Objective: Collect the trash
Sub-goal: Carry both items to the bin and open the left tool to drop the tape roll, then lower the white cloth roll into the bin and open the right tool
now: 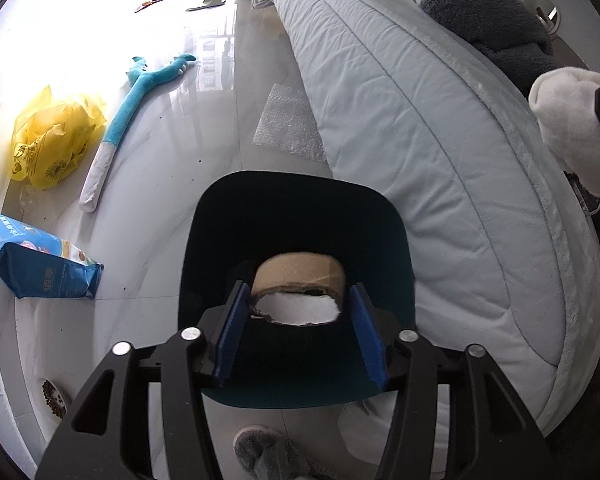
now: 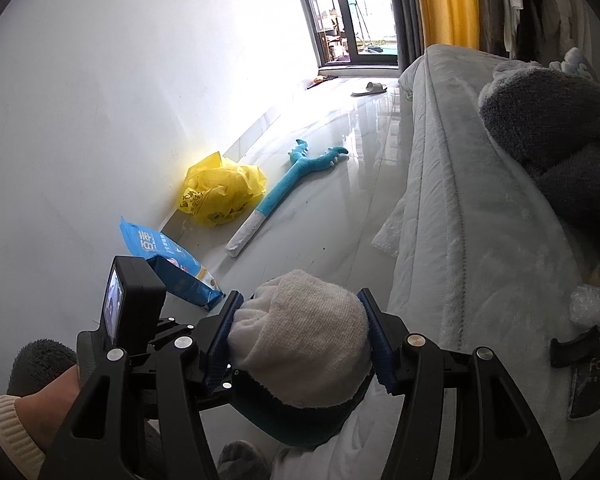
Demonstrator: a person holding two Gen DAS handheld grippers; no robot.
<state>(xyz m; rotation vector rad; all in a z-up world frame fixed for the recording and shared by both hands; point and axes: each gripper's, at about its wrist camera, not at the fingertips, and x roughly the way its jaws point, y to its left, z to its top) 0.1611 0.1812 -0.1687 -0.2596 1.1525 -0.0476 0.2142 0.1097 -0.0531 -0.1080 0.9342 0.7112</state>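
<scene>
Hovering over the dark teal bin, the left claw stands apart around the brown cardboard tape roll, while the right claw, clamped on a white cloth wad, should release at bin's twelve o'clock.

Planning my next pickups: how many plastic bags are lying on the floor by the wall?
2. A crumpled yellow bag against the wall beside the blue plush toy, and a blue printed bag nearer the grippers along the same wall. Others may be hidden outside the view.
</scene>
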